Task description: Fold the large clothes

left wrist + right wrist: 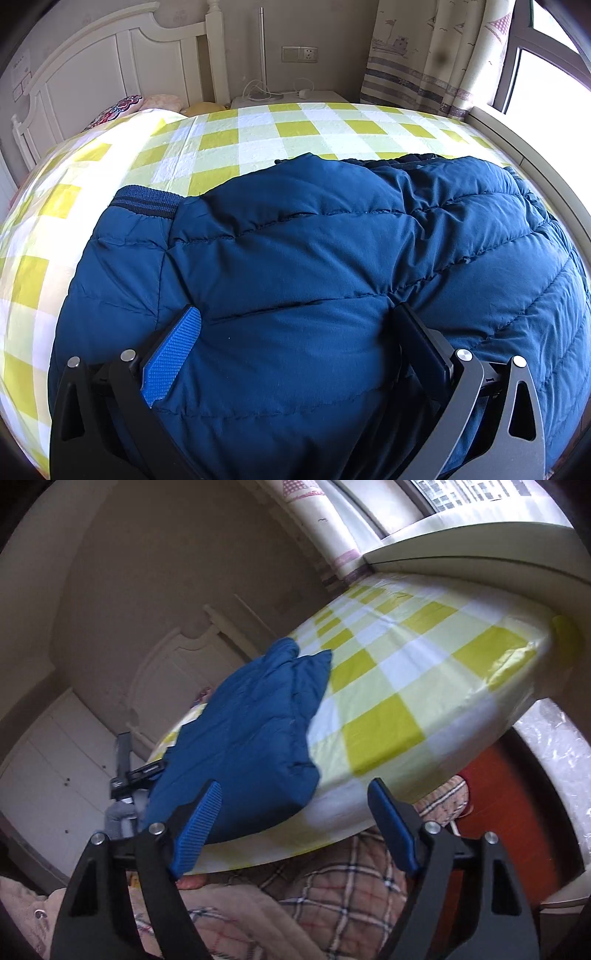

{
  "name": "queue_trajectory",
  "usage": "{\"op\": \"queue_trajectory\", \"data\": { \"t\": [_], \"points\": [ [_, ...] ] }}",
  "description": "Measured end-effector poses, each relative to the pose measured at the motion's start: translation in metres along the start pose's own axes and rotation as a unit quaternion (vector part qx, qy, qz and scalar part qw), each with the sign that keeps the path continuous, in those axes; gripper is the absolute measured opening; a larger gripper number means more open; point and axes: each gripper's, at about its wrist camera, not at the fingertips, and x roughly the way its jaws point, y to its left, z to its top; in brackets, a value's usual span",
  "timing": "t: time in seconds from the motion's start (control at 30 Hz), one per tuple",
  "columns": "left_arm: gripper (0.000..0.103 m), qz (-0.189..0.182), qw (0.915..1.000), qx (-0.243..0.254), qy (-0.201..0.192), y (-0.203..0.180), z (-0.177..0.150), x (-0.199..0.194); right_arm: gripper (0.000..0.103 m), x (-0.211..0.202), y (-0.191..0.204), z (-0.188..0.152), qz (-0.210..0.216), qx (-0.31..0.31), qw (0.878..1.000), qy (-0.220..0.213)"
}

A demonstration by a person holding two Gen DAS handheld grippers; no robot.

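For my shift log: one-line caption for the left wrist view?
Left gripper open over a puffy blue jacket lying on the yellow-checked bed.

Two wrist views, shared blue jacket (295, 258).

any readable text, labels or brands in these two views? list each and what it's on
None can be read.
Paper notice on the wall beside the headboard: print too small.
Black device beside the blue jacket: pale lettering, too blurred.
Curtain: boat and bird drawings only, no words.
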Motion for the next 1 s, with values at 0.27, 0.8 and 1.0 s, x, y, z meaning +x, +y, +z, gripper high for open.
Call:
{"op": "queue_trajectory", "data": {
  "t": [0.27,0.8,1.0],
  "points": [
    [0.099,-0.001,1.0000,-0.004,-0.002,0.001,0.001,0.001,0.076,0.037,0.020,-0.016,0.041,0.022,0.998,0.034],
    [0.099,0.017,0.9998,0.000,0.010,-0.008,0.011,-0.009,0.080,0.111,0.047,0.022,0.021,0.081,0.995,0.047],
    [0.099,0.053,0.9973,0.039,-0.032,-0.056,0.062,-0.028,0.035,0.098,0.054,0.026,0.012,0.072,0.997,-0.006]
  ]
}}
